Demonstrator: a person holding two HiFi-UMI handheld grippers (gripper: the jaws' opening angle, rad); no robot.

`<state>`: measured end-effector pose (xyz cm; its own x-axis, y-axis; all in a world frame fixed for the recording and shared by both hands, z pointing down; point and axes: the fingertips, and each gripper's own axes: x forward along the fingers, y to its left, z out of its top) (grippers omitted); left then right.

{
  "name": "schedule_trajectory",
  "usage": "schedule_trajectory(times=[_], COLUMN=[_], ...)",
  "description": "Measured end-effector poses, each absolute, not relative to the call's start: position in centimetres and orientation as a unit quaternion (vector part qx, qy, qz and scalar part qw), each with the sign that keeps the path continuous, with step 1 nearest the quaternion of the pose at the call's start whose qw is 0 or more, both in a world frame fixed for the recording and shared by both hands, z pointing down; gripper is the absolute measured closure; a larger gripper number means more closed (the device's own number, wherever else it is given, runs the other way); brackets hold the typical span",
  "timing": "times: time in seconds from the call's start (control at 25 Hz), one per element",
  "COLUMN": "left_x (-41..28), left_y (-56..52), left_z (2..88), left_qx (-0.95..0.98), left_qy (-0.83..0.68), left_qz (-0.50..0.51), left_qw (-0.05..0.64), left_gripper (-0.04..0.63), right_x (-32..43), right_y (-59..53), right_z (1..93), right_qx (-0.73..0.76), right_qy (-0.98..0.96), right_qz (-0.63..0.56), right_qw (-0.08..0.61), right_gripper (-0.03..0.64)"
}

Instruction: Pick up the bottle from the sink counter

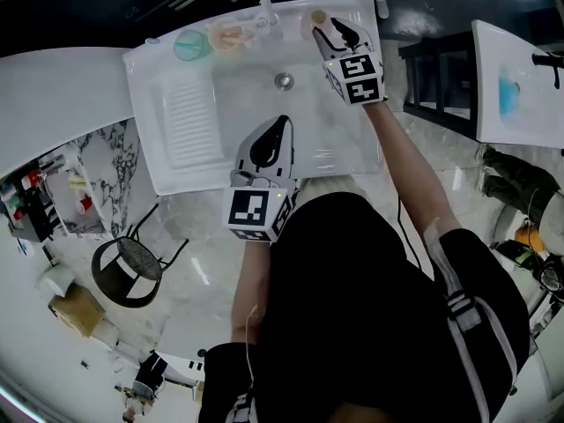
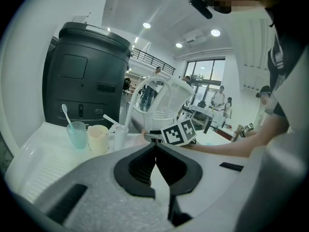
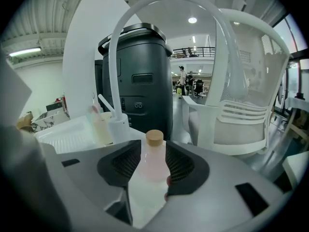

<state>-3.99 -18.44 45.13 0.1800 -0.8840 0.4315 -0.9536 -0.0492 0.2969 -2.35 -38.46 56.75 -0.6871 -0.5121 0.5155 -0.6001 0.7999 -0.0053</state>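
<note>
A clear bottle (image 3: pixel 152 185) with a tan cap and pinkish contents stands upright on the white sink counter (image 1: pixel 361 152) at the back right corner; only its cap (image 1: pixel 318 16) shows in the head view. My right gripper (image 3: pixel 153 150) (image 1: pixel 337 32) has its jaws spread wide on either side of the bottle's neck and shoulder, close to it but not clearly pressing on it. My left gripper (image 1: pixel 274 137) (image 2: pixel 155 149) hovers over the front rim of the basin, jaws shut with nothing between them.
At the back left of the sink stand a teal cup (image 1: pixel 189 44) (image 2: pixel 76 134) holding a toothbrush and a cream cup (image 1: pixel 227 35) (image 2: pixel 98 138). The white faucet (image 1: pixel 269 3) (image 3: pixel 118 66) arches beside the bottle. Behind are a black bin (image 2: pixel 84 76) and a white chair (image 3: pixel 241 112).
</note>
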Motion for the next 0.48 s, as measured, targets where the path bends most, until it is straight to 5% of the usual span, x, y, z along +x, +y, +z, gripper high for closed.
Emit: schedule_trajectory(times=[0.48], left_x=[-4.2], left_y=[-17.9], left_z=[45.2], left_qx=[0.714], left_qy=[-0.644], left_qz=[0.067], left_qw=[0.266], left_gripper=[0.577], right_x=[-3.4], right_y=[-39.4], right_z=[58.2], right_qx=[0.301], right_qy=[-0.911], right_qz=[0.073], right_qw=[0.272], right_gripper=[0.469])
